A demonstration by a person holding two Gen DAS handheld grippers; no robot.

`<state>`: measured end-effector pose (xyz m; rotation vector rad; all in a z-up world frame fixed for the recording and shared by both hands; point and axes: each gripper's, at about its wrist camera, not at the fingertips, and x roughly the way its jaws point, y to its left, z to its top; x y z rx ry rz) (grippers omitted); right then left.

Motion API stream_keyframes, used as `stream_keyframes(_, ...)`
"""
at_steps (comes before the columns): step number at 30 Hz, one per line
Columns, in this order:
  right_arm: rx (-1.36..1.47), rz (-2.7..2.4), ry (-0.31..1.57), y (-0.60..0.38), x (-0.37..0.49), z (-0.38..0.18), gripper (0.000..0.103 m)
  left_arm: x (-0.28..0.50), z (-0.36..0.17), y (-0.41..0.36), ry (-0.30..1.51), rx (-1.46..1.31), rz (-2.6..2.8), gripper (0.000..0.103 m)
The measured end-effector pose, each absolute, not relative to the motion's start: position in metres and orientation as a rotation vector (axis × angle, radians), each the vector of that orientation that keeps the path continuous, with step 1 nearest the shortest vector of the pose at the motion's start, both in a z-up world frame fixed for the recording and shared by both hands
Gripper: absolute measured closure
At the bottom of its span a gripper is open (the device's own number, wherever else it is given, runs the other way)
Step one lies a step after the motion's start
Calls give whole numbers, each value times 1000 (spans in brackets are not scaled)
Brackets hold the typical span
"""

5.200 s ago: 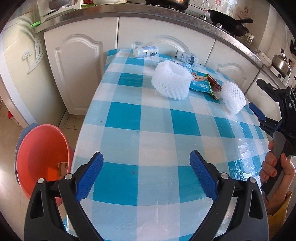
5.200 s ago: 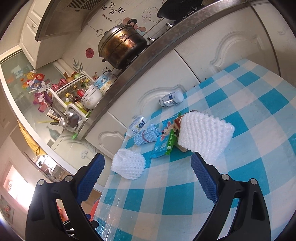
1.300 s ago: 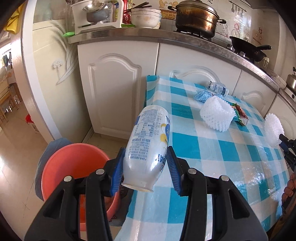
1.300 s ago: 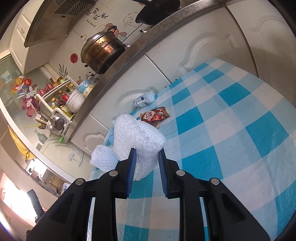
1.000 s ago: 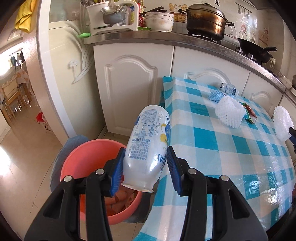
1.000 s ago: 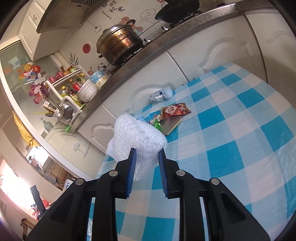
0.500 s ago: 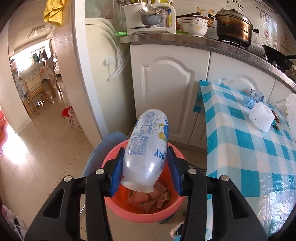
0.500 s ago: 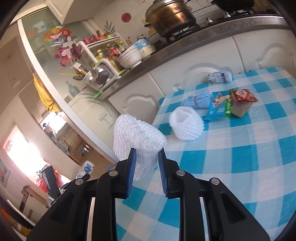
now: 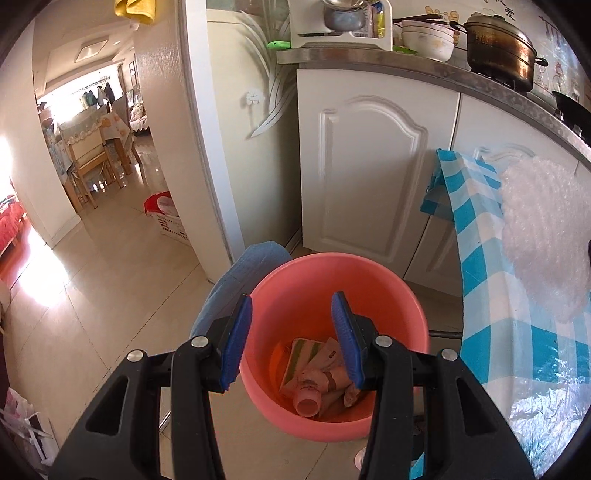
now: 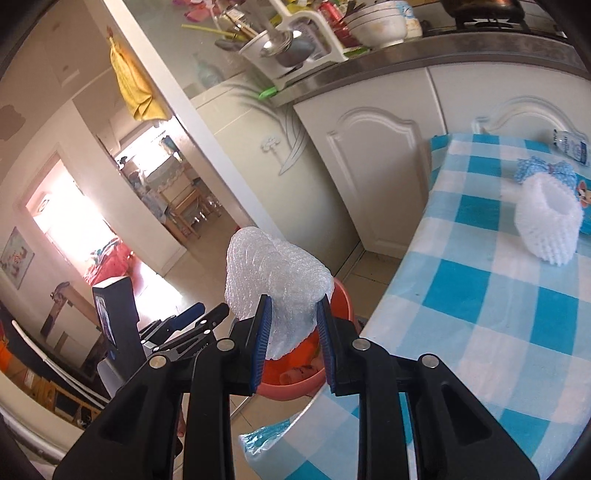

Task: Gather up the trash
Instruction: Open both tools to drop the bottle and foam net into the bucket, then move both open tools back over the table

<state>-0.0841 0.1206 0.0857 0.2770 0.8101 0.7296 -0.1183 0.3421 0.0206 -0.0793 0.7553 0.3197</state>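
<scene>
While your right gripper (image 10: 293, 332) pinches a crumpled white foam-mesh fruit sleeve (image 10: 275, 284), puffy and netted, long axis upright | it hangs above the round salmon-pink plastic bucket (image 9: 295, 280) | your left gripper (image 9: 291, 339) stands spread, empty, over it.

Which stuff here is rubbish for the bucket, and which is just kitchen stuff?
For the job:
- pink bucket
- foam net in the right gripper
- second foam net
- small bottle
- blue wrapper

Just lying about:
- copper pot
- bowls
- dish rack
- yellow cloth
</scene>
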Motion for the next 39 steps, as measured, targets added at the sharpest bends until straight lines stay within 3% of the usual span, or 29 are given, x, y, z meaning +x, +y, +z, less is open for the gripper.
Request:
stream_keyframes(12, 177, 785, 932, 193, -68, 51, 72, -120, 0, 367, 800, -152, 334, 56)
stream_keyframes(15, 136, 764, 942, 205, -63, 42, 56, -120, -4, 371, 813, -176, 332, 57)
stream_keyframes(17, 142, 750, 953, 205, -62, 35, 36, -119, -6, 372, 823, -181, 330, 56)
stream_keyframes(23, 182, 708, 943, 184, -65, 28, 31, -124, -11, 375, 824, -211, 326, 34)
stream_keyframes(24, 180, 697, 933, 180, -66, 30, 31, -124, -12, 376, 824, -221, 328, 27)
stream_keyframes(26, 172, 671, 908, 171, -70, 34, 18, -124, -13, 377, 828, -235, 325, 22)
stream_keyframes(28, 160, 645, 878, 163, -76, 39, 15, -123, -13, 375, 834, -239, 320, 15)
stream_keyframes(39, 164, 569, 765, 120, -94, 55, 12, -122, -12, 357, 861, -253, 272, 11)
